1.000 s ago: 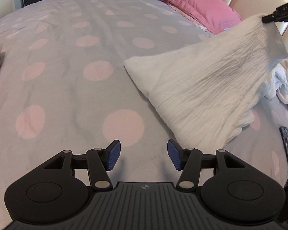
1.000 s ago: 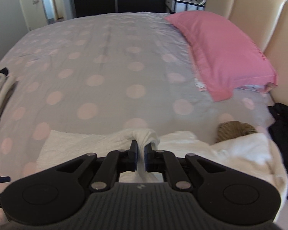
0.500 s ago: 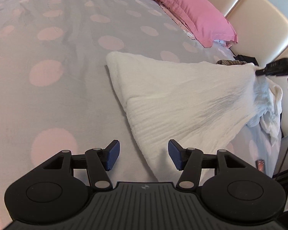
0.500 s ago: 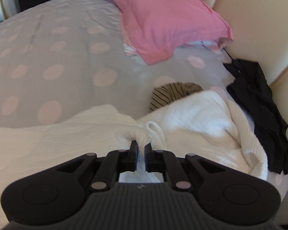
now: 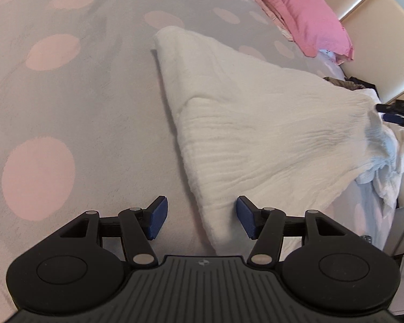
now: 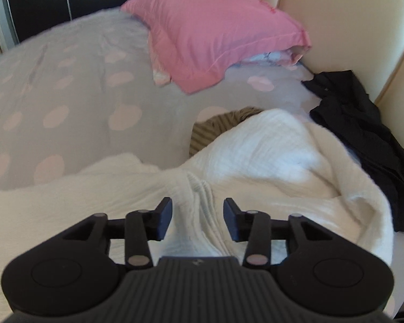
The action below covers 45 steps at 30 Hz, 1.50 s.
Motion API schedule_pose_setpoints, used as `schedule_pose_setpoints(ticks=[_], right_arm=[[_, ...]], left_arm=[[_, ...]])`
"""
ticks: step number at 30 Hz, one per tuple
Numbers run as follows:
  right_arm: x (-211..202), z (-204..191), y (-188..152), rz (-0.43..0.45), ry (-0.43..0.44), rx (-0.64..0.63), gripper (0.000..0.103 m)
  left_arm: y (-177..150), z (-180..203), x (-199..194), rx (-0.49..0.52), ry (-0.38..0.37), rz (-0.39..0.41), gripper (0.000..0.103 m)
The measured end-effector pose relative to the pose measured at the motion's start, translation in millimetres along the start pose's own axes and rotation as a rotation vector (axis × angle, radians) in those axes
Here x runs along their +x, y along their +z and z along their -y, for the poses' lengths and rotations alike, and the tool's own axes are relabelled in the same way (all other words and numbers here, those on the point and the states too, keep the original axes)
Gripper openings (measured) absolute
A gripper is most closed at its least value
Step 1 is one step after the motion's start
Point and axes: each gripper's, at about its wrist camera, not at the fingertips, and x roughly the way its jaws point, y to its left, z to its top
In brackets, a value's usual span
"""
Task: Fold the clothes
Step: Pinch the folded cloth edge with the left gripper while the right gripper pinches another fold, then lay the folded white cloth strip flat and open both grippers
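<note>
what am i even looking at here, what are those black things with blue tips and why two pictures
Each black thing is a hand-held gripper: a person carries one in each hand, and a camera on each looks out along its two blue-tipped fingers, hence two pictures. The left hand-held gripper is open, at the near edge of a white cloth on a dotted bedspread. The right hand-held gripper is open too, with a bunched ridge of that cloth lying between its fingers. Nothing is held. Also on the bed: a pink pillow, a striped garment partly under the cloth, and a black garment.
</note>
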Motion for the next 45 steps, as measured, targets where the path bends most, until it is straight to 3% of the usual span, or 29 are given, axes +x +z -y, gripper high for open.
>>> schedule_pose_setpoints(ticks=[4, 9, 14, 17, 19, 20, 21, 22, 25, 31, 36, 41, 45], right_arm=[[-24, 14, -13, 0.011, 0.037, 0.013, 0.06], [-32, 35, -38, -0.033, 0.092, 0.091, 0.06], [-10, 46, -67, -0.094, 0.109, 0.169, 0.061], [11, 57, -78, -0.112, 0.148, 0.273, 0.061], [23, 61, -82, -0.102, 0.184, 0.331, 0.058], [27, 60, -82, -0.088, 0.183, 0.332, 0.051], [30, 58, -81, -0.072, 0.177, 0.326, 0.045], [32, 56, -80, -0.06, 0.18, 0.321, 0.031], [25, 42, -75, -0.046, 0.145, 0.287, 0.024], [-11, 14, -46, -0.055, 0.097, 0.135, 0.02], [-55, -20, -20, -0.09, 0.086, 0.018, 0.018], [-92, -54, -32, -0.156, 0.151, -0.043, 0.019], [-91, -83, -67, -0.189, 0.222, -0.051, 0.019]], left_arm=[[-4, 10, 3, 0.017, 0.045, 0.012, 0.055], [-16, 19, -7, -0.015, -0.006, 0.013, 0.054], [-23, 20, -3, -0.06, -0.04, 0.01, 0.052], [-22, 17, 2, -0.08, -0.059, 0.02, 0.043], [-19, 18, 4, -0.079, -0.069, 0.025, 0.026], [-18, 20, 4, -0.072, -0.068, 0.029, 0.022], [-16, 21, 3, -0.064, -0.065, 0.035, 0.014], [-15, 23, 1, -0.058, -0.066, 0.042, 0.01], [-10, 26, -10, -0.043, -0.074, 0.065, 0.008], [15, 27, -51, 0.043, -0.046, 0.061, 0.007], [33, 15, -110, 0.047, -0.027, 0.04, 0.006], [12, -6, -174, 0.054, 0.029, 0.034, 0.006], [-24, -32, -206, 0.032, 0.085, 0.026, 0.006]])
